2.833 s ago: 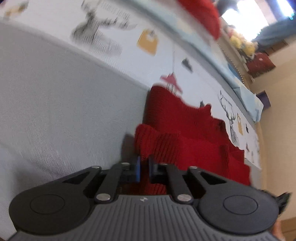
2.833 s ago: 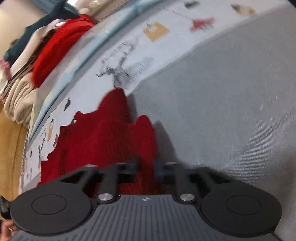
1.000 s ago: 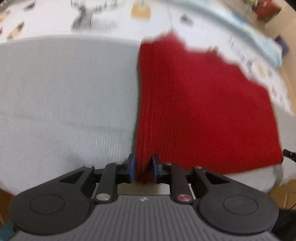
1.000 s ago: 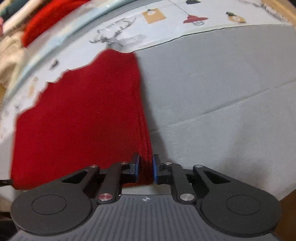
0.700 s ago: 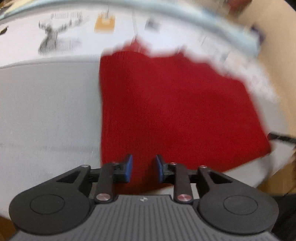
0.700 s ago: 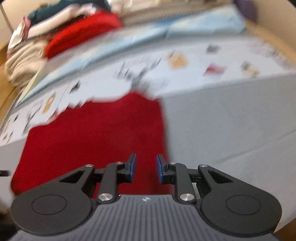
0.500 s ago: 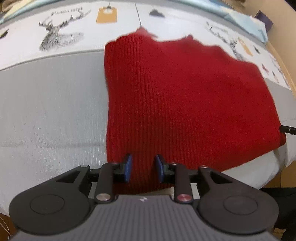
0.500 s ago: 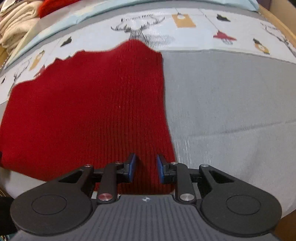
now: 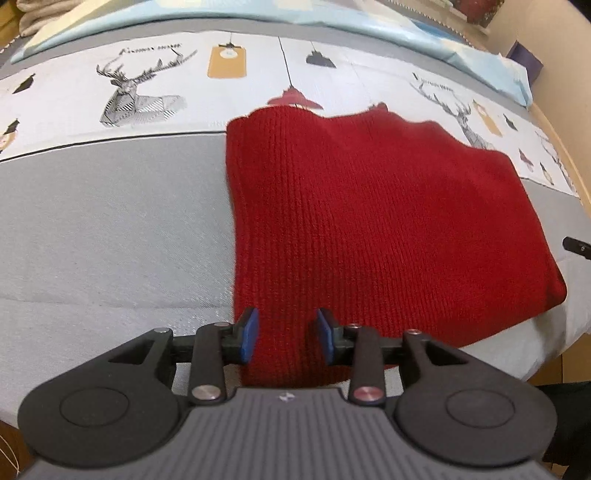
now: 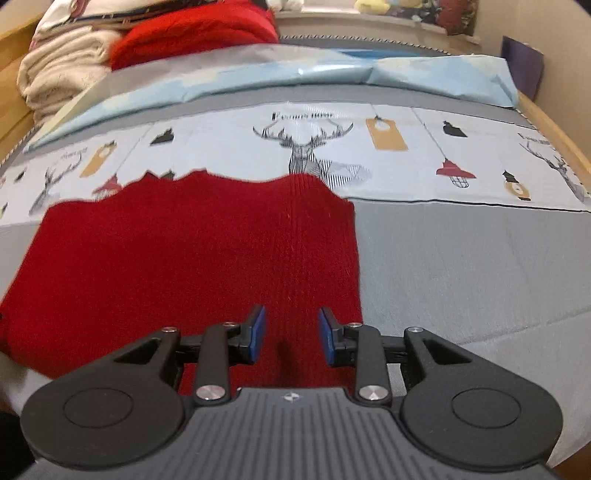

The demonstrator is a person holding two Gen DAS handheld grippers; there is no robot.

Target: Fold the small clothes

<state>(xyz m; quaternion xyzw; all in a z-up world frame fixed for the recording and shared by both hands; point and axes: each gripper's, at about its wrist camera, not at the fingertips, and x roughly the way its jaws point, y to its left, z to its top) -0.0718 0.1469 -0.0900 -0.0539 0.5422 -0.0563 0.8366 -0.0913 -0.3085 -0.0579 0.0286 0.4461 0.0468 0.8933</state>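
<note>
A red knit garment [image 9: 376, 221] lies flat on the grey bed cover, folded into a rough rectangle; it also shows in the right wrist view [image 10: 192, 254]. My left gripper [image 9: 287, 335] is open over the garment's near left corner, its blue pads [image 9: 250, 330] apart with nothing between them. My right gripper [image 10: 291, 334] is open over the near right corner, empty as well. A dark tip at the right edge of the left wrist view [image 9: 576, 247] looks like part of the other gripper.
The bed cover [image 10: 480, 258] is grey, with a white band printed with deer and lamps [image 10: 314, 147] behind the garment. Folded light-blue bedding [image 10: 332, 77], a red knit pile [image 10: 192, 29] and cream blankets [image 10: 59, 70] lie at the far side. A wooden bed frame [image 10: 554, 129] runs along the right.
Both grippers held the garment's near corners and spread it flat on the bed, then opened and let go. Since then both jaws have widened and the grippers hover at the near edge.
</note>
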